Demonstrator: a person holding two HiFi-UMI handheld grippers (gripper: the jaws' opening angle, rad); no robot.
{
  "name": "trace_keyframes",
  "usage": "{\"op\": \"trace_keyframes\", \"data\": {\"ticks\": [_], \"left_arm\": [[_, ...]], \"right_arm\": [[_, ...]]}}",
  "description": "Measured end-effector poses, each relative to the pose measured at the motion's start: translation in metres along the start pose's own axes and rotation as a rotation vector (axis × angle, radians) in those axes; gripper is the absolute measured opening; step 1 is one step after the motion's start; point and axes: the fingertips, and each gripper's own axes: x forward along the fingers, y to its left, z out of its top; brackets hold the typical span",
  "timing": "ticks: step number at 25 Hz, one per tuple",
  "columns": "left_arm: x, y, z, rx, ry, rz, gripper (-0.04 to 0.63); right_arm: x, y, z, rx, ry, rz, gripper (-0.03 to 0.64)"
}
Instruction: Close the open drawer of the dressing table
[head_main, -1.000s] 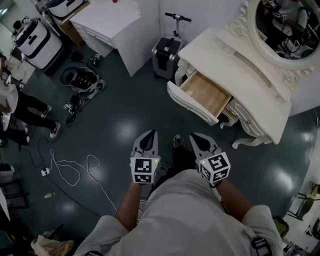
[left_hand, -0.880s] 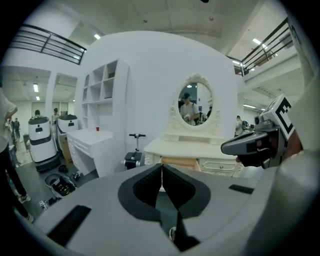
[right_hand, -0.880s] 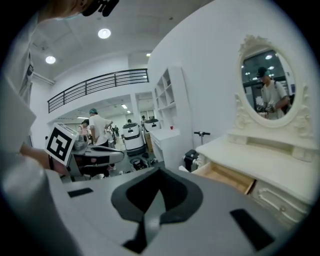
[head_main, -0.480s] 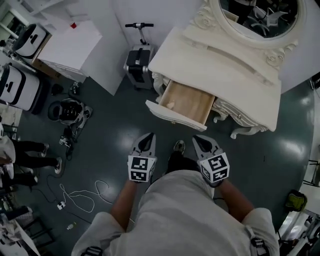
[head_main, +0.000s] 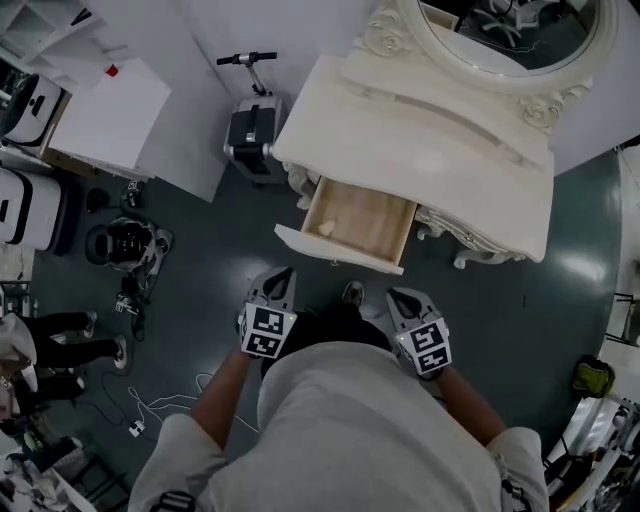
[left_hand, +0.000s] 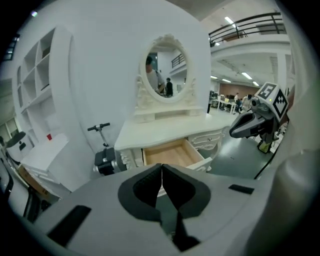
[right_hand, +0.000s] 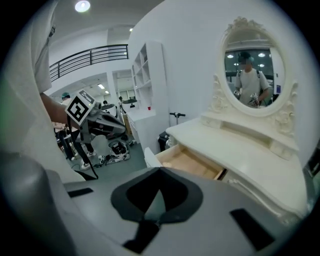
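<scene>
No words, numbers or brand names can be read anywhere. The only signs are the black-and-white square markers on the cubes: one cube (head_main: 266, 331) on the left gripper (head_main: 282, 273), the other (head_main: 427, 347) on the right gripper (head_main: 396, 294). Each face carries a blocky coded pattern in a white border, not letters or digits. The same patterns show in the gripper views, each on the other gripper's cube. A small red tag (head_main: 112, 71) sits near the far edge of the white cabinet (head_main: 110, 120) top; it is too small to tell whether it bears print.
</scene>
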Motion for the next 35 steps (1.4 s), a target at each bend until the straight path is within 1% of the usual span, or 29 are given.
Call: {"op": "trace_keyframes", "data": {"ticks": [3, 6, 7, 9, 11, 12, 14, 16, 17, 19, 22, 24, 27, 30, 33, 35], "left_arm": [[0.004, 0.013, 0.002, 0.024, 0.046, -0.046, 0.009], [0.009, 0.022, 0.012, 0.082, 0.064, -0.090, 0.009], [0.011, 0.028, 0.017, 0.099, 0.055, -0.098, 0.009], [0.016, 0.040, 0.025, 0.104, 0.029, -0.114, 0.009], [0.024, 0.048, 0.028, 0.101, 0.018, -0.151, 0.009], [0.030, 0.050, 0.027, 0.113, 0.023, -0.177, 0.009], [0.047, 0.052, 0.024, 0.169, 0.040, -0.233, 0.009], [0.065, 0.054, 0.021, 0.222, 0.043, -0.276, 0.009], [0.074, 0.057, 0.019, 0.235, 0.041, -0.284, 0.009], [0.091, 0.061, 0.013, 0.235, 0.042, -0.281, 0.009], [0.104, 0.055, -0.004, 0.230, 0.074, -0.289, 0.009], [0.108, 0.052, -0.021, 0.263, 0.114, -0.310, 0.009], [0.114, 0.059, -0.043, 0.322, 0.171, -0.322, 0.009], [0.119, 0.070, -0.061, 0.354, 0.222, -0.316, 0.009], [0.123, 0.078, -0.076, 0.385, 0.261, -0.310, 0.009], [0.127, 0.084, -0.082, 0.411, 0.279, -0.304, 0.009]], "right_arm": [[0.003, -0.002, 0.000, 0.011, 0.046, -0.021, 0.015], [-0.001, -0.005, 0.009, 0.014, 0.061, -0.092, 0.015], [0.000, -0.008, 0.013, 0.034, 0.052, -0.125, 0.015], [0.003, -0.013, 0.019, 0.101, 0.020, -0.180, 0.015], [0.007, -0.016, 0.023, 0.170, -0.009, -0.212, 0.015], [0.010, -0.018, 0.023, 0.198, -0.015, -0.220, 0.015], [0.016, -0.020, 0.020, 0.232, -0.005, -0.223, 0.015], [0.022, -0.022, 0.015, 0.219, 0.011, -0.220, 0.015], [0.026, -0.024, 0.011, 0.204, 0.016, -0.219, 0.015], [0.035, -0.032, -0.001, 0.186, 0.027, -0.224, 0.015], [0.043, -0.045, -0.023, 0.207, 0.055, -0.245, 0.015], [0.046, -0.051, -0.034, 0.210, 0.079, -0.255, 0.015], [0.054, -0.057, -0.049, 0.197, 0.129, -0.256, 0.015], [0.061, -0.059, -0.066, 0.210, 0.181, -0.257, 0.015], [0.063, -0.058, -0.075, 0.235, 0.202, -0.264, 0.015], [0.063, -0.057, -0.081, 0.233, 0.218, -0.269, 0.015]]}}
